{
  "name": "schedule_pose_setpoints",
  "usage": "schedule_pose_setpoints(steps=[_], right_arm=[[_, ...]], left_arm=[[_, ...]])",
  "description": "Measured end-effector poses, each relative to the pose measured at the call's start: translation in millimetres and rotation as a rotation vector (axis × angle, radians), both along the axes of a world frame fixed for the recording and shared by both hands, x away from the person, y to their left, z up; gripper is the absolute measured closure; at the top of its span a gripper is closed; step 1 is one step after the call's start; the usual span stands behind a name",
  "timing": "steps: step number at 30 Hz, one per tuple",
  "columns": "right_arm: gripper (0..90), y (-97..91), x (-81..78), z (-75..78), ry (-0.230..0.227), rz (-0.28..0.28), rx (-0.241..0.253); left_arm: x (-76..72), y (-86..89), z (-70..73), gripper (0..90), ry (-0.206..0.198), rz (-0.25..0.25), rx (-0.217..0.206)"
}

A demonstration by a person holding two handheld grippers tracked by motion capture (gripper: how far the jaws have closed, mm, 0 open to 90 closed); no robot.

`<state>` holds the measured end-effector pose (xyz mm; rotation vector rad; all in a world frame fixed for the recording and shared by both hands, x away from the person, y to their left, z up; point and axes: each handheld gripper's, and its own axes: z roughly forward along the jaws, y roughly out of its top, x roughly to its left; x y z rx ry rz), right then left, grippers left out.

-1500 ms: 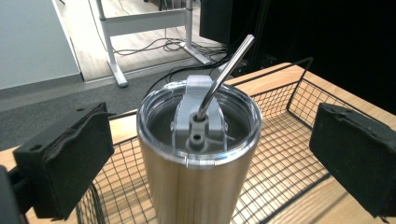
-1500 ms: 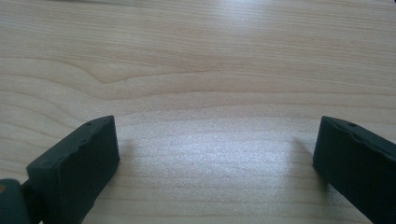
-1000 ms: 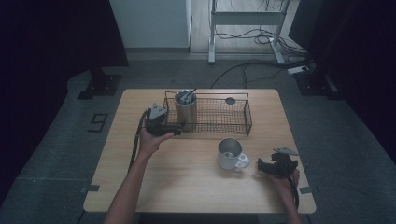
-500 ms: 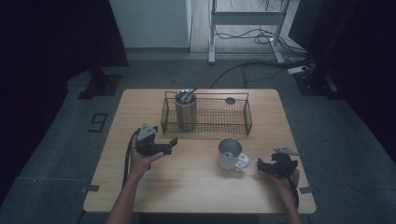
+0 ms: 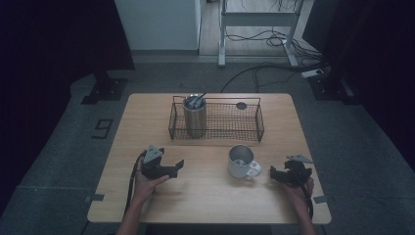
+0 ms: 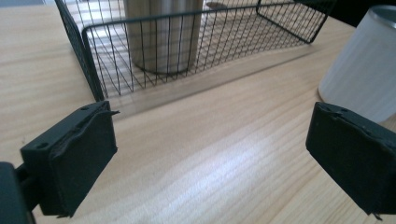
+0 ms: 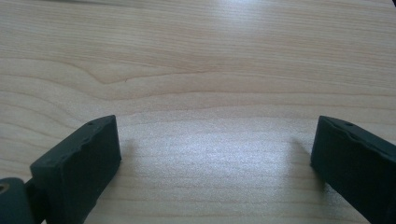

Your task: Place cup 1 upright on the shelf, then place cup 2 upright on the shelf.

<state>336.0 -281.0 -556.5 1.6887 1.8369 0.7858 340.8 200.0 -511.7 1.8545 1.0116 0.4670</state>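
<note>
The steel cup [image 5: 195,115] with a utensil already stands upright in the wire basket [image 5: 259,128]; the white mug [image 5: 241,161] waits just in front of it. Left gripper [image 5: 177,165] and right gripper [image 5: 272,174], jaws just narrowing yet spread, grip nothing

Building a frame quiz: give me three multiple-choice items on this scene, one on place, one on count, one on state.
1. Where does the steel tumbler stand?
A in the wire basket's left end
B beside the white mug
C on the floor

2. How many drinking vessels are on the table?
A one
B two
C four

3. The left hand-held gripper is:
A open, empty
B shut on the mug
C shut on the basket

Key: 1 A, basket mesh surrounds it; 2 B, tumbler and mug; 3 A, bare wood between its jaws.
</note>
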Motion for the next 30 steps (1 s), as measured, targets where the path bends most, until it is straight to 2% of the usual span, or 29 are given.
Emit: schedule_pose_setpoints(steps=[7,9,11,13,20,24,30], right_arm=[[2.2,-0.1,-0.1,0.2,-0.001,0.004,0.002],[4.3,0.0,-0.4,0.4,-0.005,0.008,0.003],[9.0,0.1,-2.1,1.2,-0.022,0.005,-0.001],[9.2,0.3,-3.7,2.1,-0.038,0.001,-0.012],[10.4,-1.2,-10.5,17.5,-0.103,0.017,0.046],[10.3,1.3,-15.3,29.0,-0.14,0.046,0.089],[10.3,10.3,-21.4,44.4,-0.182,0.088,0.113]], left_arm=[[-2.7,0.6,-3.6,2.5,0.005,0.007,0.002],[-3.8,0.1,-5.5,2.5,0.007,0.007,0.014],[-4.9,-0.9,-7.4,2.5,0.008,0.008,0.032],[-5.4,-1.4,-8.4,2.4,0.008,0.011,0.041],[-7.7,-0.2,-7.8,2.5,0.004,0.01,0.031],[-8.3,0.3,-7.1,2.7,0.001,0.008,0.024],[-7.0,-1.8,-9.8,2.9,0.009,-0.001,0.028]])
